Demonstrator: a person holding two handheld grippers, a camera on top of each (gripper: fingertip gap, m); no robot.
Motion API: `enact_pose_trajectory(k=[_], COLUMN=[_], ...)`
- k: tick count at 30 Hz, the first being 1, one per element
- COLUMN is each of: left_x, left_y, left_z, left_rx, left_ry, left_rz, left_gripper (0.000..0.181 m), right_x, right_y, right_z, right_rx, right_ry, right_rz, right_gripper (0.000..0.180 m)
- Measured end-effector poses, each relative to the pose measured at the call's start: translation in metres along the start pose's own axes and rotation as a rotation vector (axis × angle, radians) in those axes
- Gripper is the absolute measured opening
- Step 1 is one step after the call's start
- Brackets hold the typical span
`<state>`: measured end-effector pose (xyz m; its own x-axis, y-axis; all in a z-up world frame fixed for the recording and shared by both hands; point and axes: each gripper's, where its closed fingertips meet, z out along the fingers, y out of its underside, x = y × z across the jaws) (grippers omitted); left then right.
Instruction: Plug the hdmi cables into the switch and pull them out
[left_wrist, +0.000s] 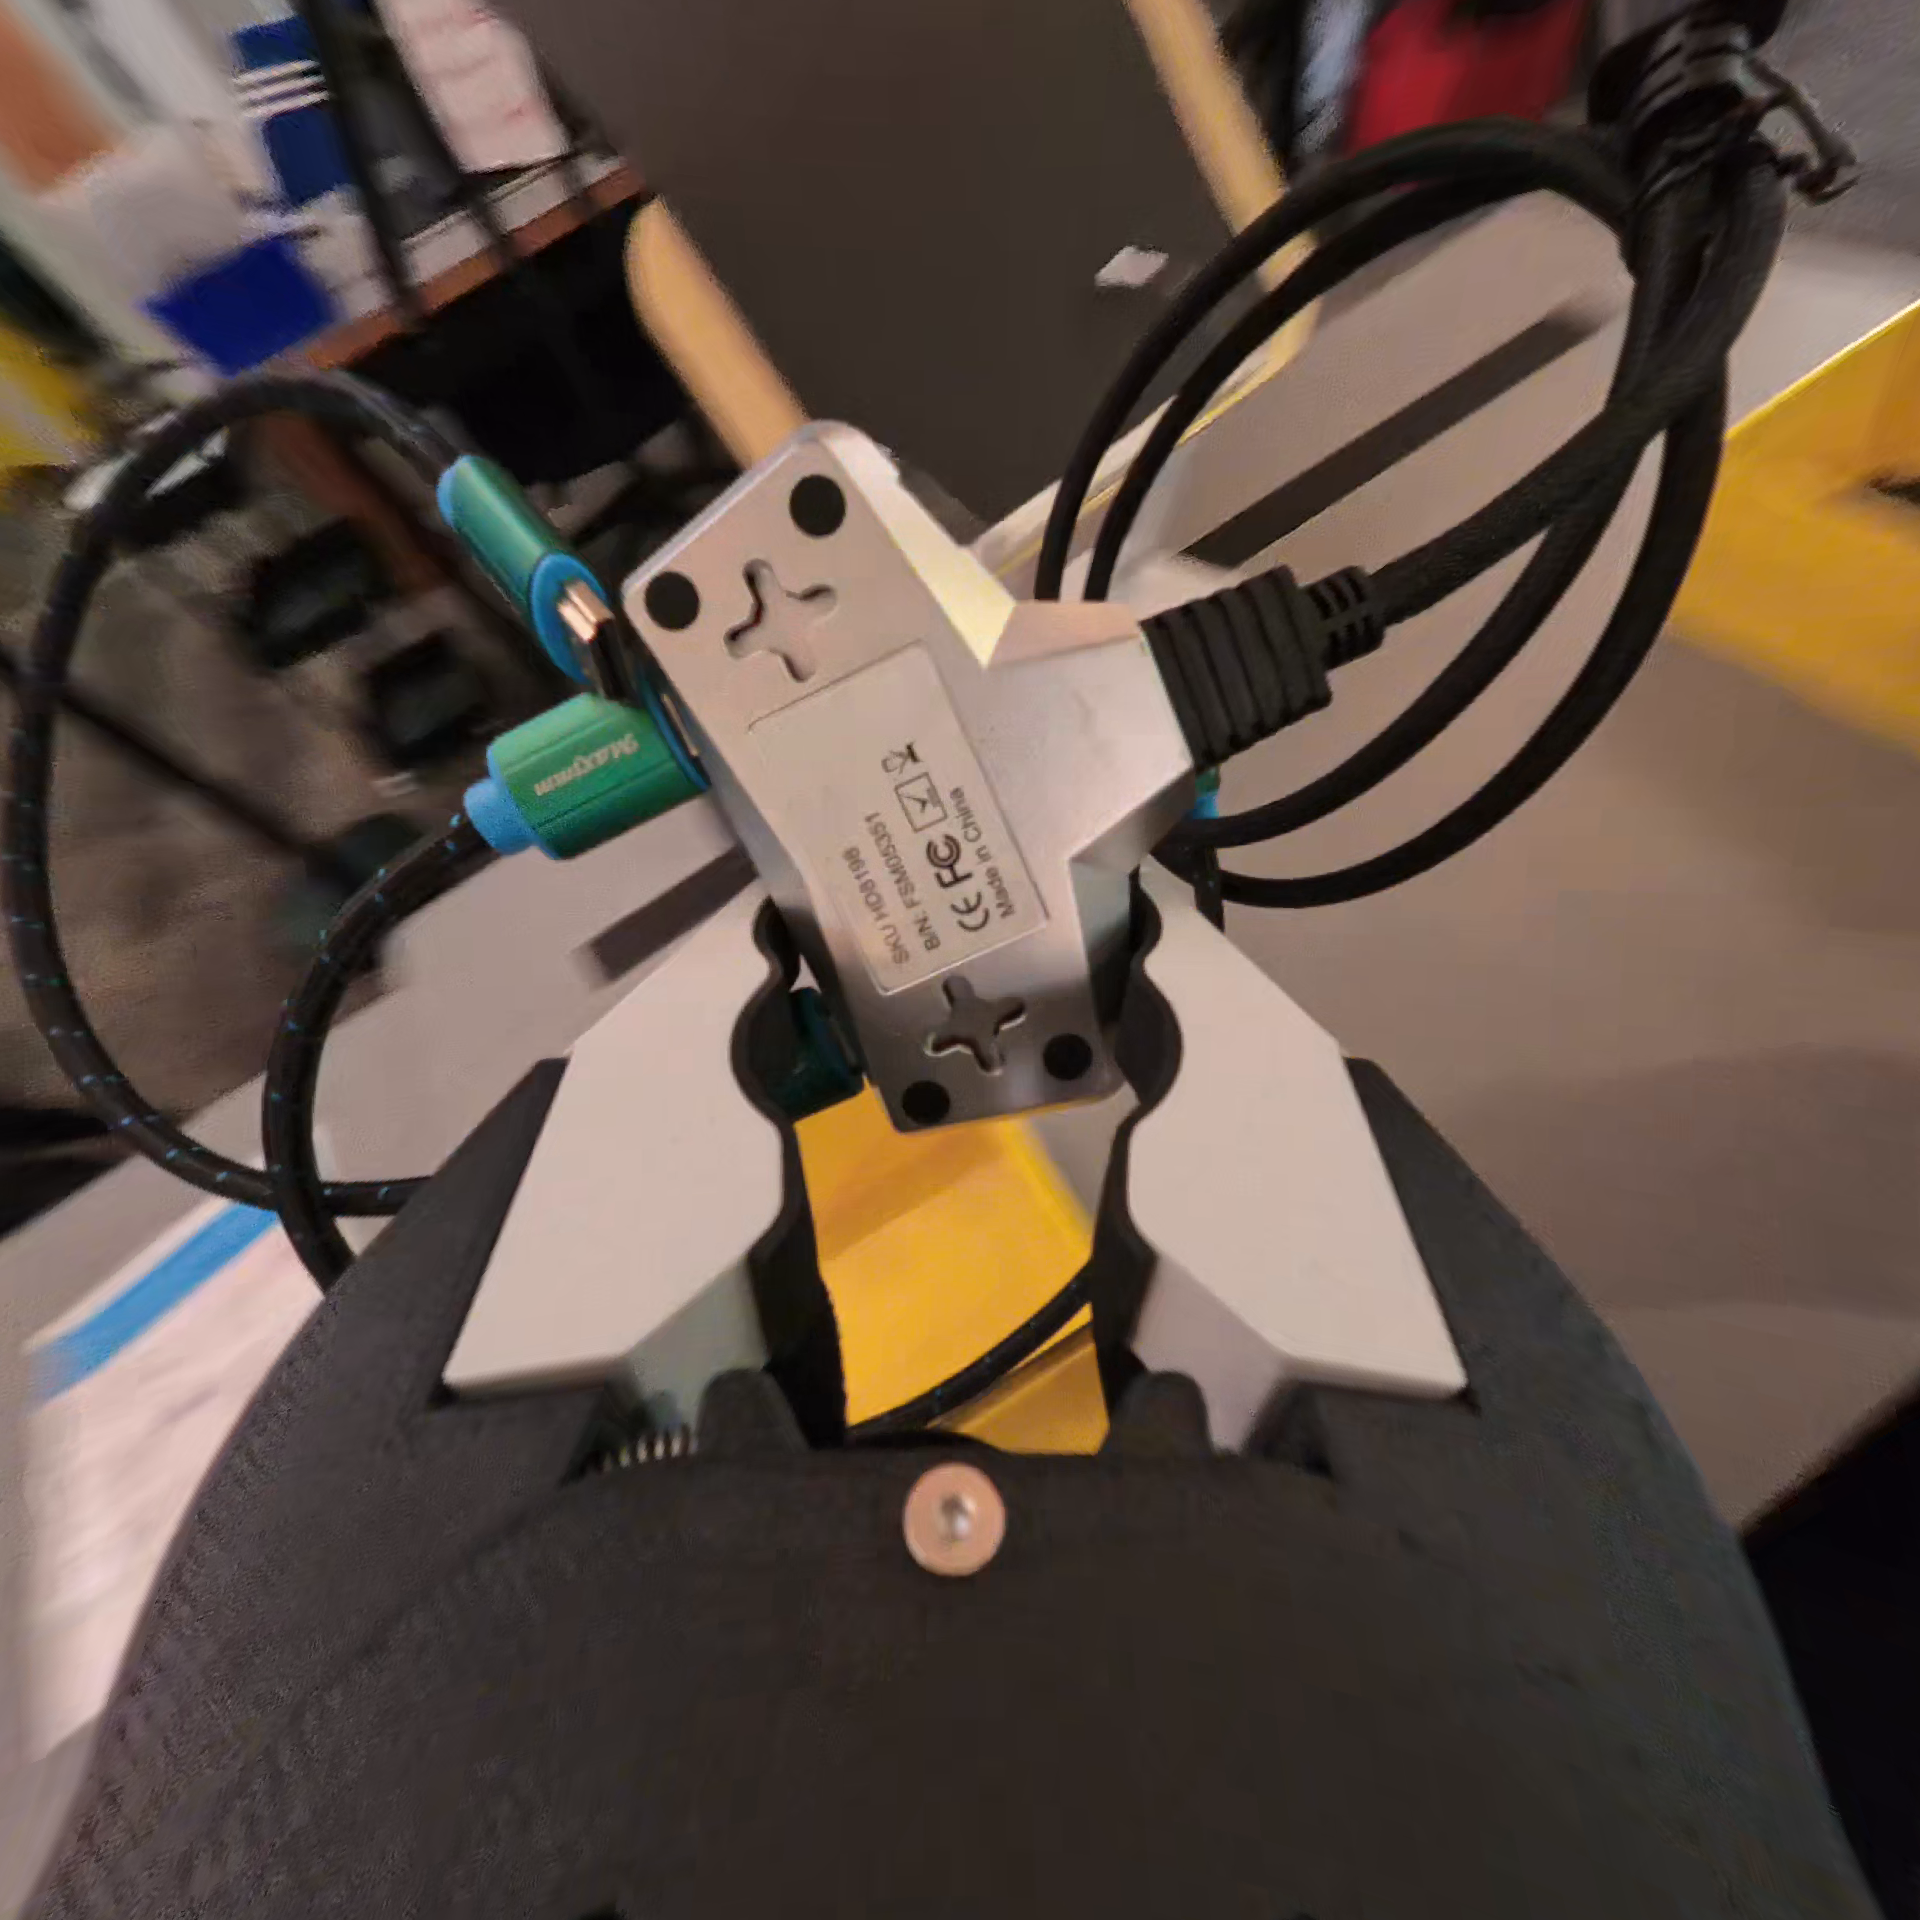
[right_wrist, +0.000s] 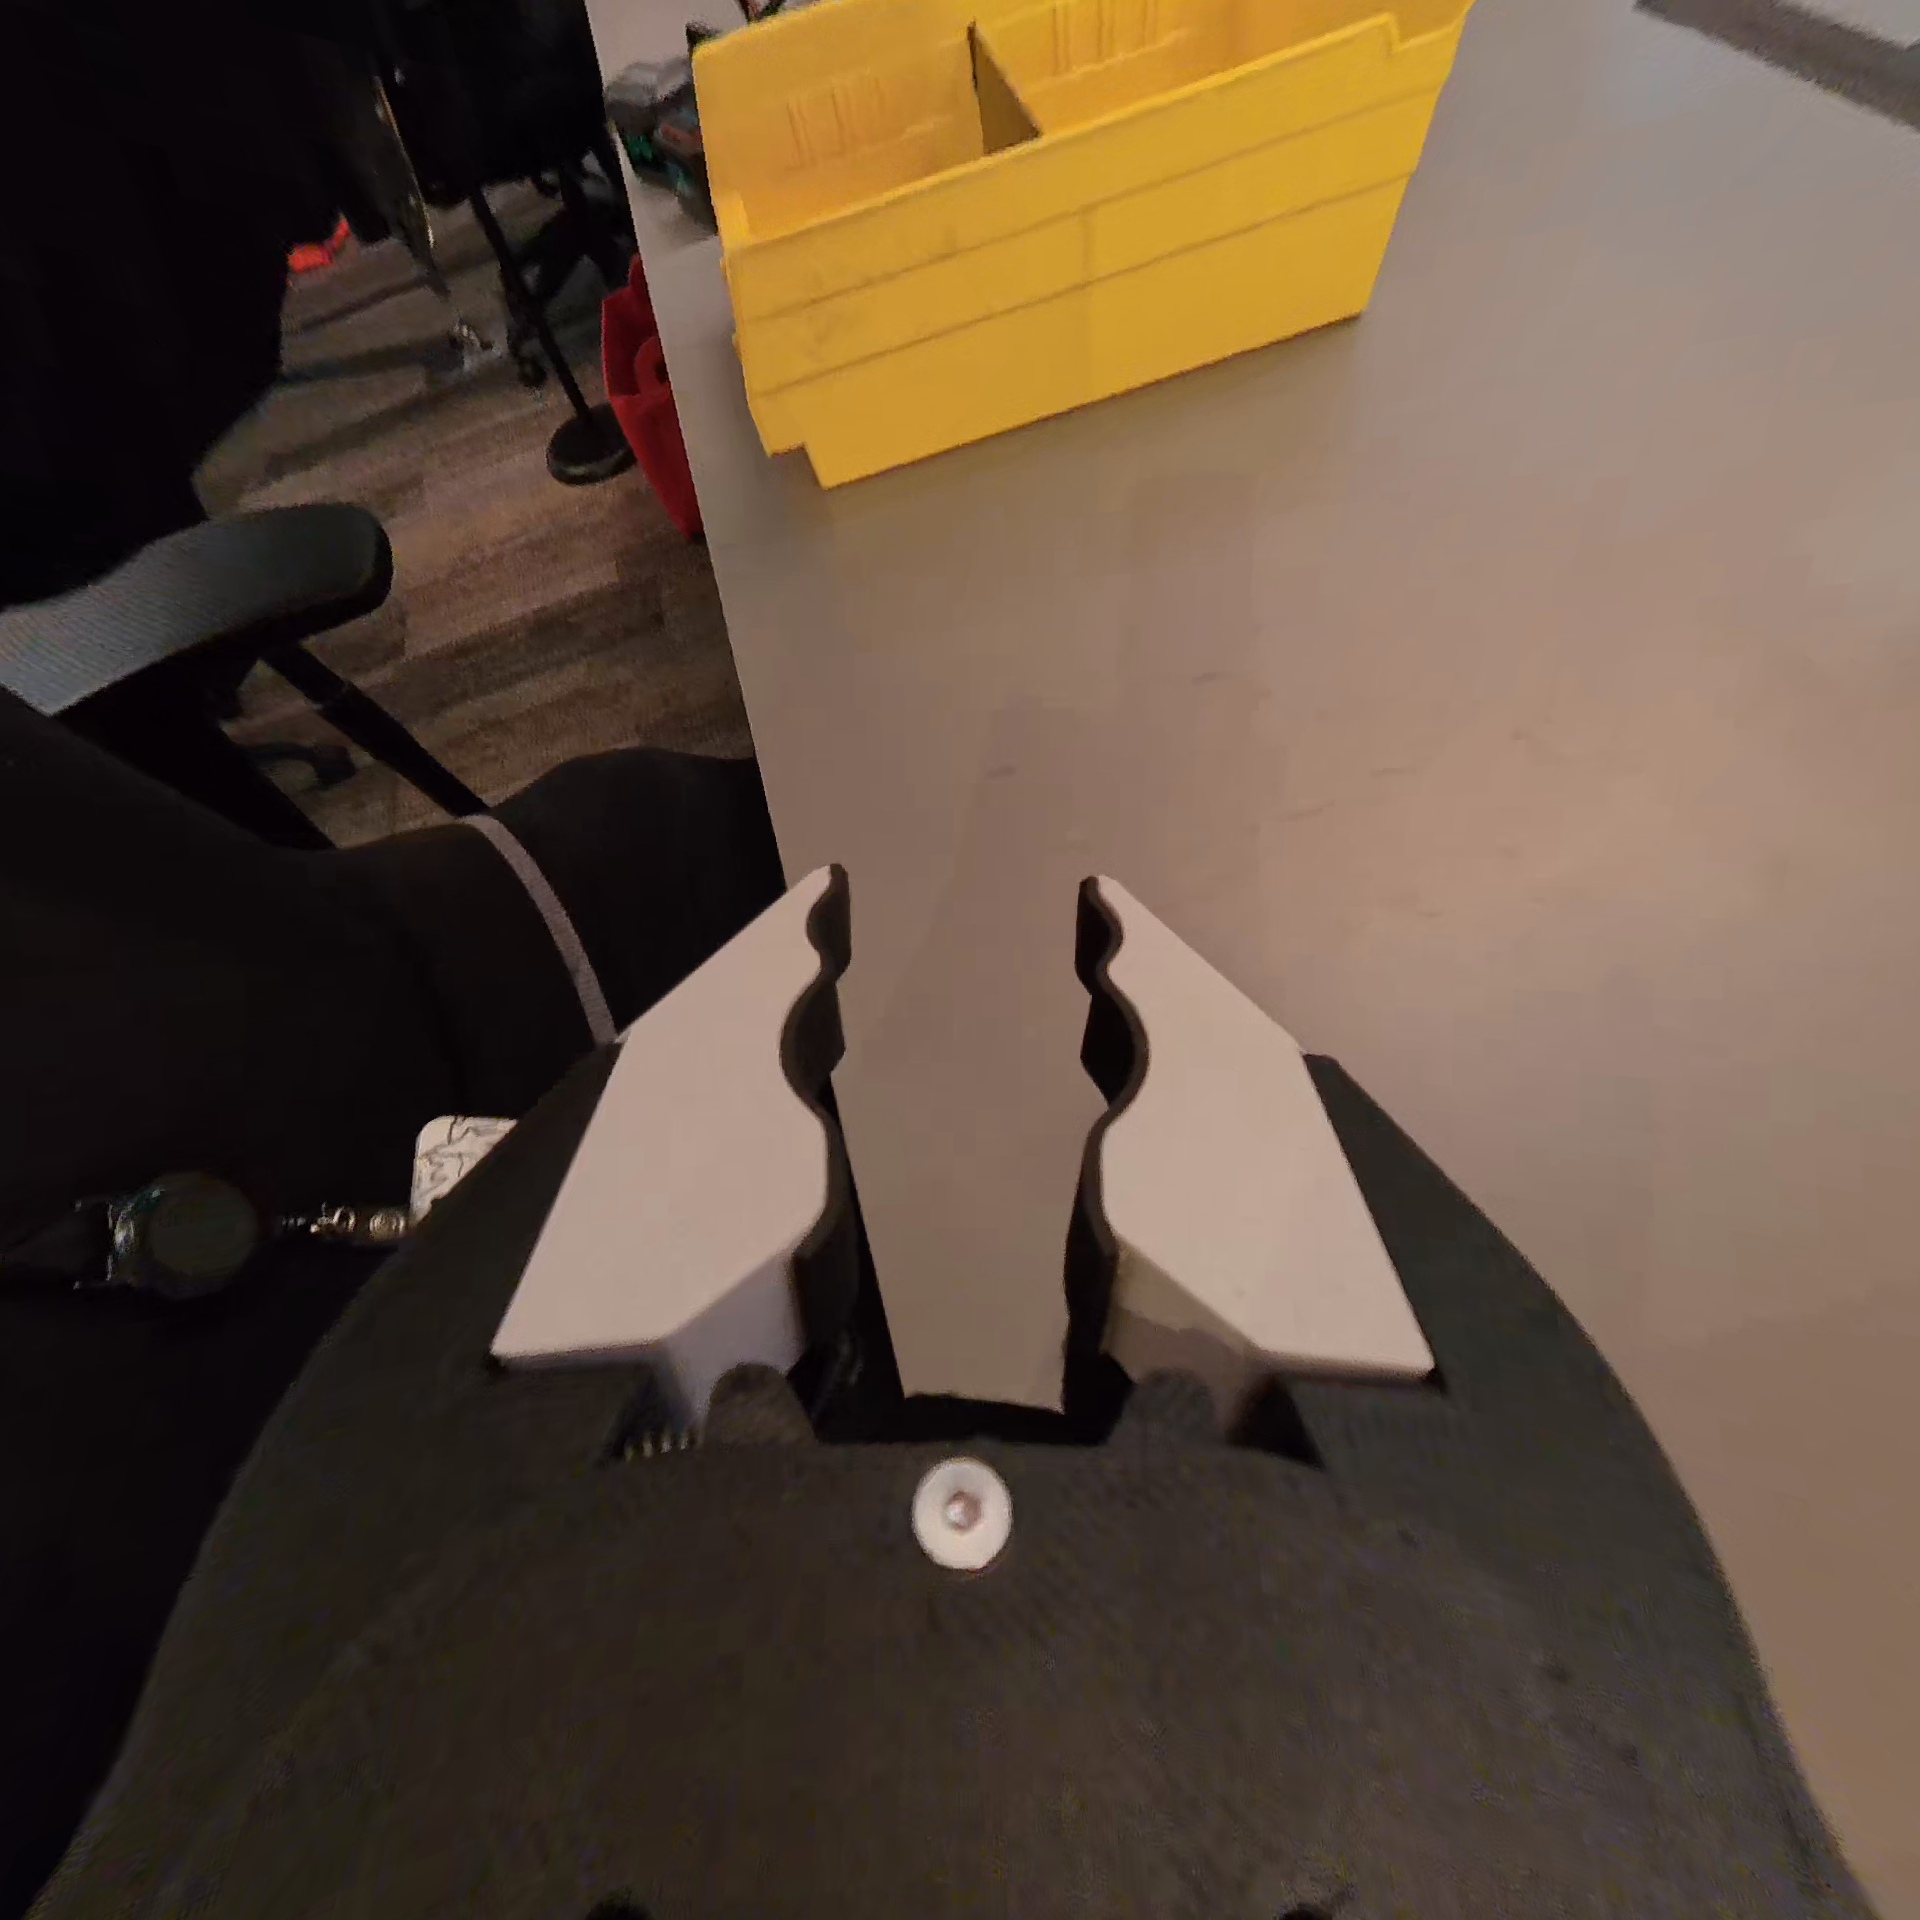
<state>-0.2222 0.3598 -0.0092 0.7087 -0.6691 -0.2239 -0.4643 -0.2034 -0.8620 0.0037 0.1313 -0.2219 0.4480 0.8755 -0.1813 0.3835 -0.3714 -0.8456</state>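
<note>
Two grey fingers of the left gripper (left_wrist: 961, 935) clench the lower end of a silver metal HDMI switch (left_wrist: 894, 769), held aloft, underside up, with black round feet and a pale label. Two green-and-blue plugs (left_wrist: 582, 774) on braided black cable sit at its left edge; a ribbed black plug (left_wrist: 1242, 665) enters its right arm, its cable looping above. The right gripper (right_wrist: 961, 894) hovers released, holding nothing, over a smooth grey table (right_wrist: 1351, 779) near a yellow plastic bin (right_wrist: 1060, 260).

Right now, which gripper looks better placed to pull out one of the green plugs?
The right gripper, probably: it is open and empty above the table. The left gripper is shut on the switch, steadying it.
</note>
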Motion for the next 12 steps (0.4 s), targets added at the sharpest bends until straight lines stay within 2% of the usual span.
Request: enact_pose_trajectory(k=[3, 8, 12], left_x=[0.058, 0.142, 0.189], left_y=[-0.016, -0.034, -0.041], left_z=[0.025, 0.057, 0.066], left_rx=[0.144, 0.330, 0.496], left_ry=[0.294, 0.659, 0.961], left_rz=[-0.170, -0.376, -0.551], left_gripper=[0.059, 0.059, 0.059], right_x=[0.007, 0.023, 0.048], right_y=[-0.007, -0.023, -0.045], right_z=[-0.005, -0.021, -0.042], right_rx=[0.054, 0.160, 0.307], right_ry=[0.023, 0.091, 0.159], right_rz=[0.027, 0.060, 0.130], right_gripper=[0.043, 0.045, 0.046])
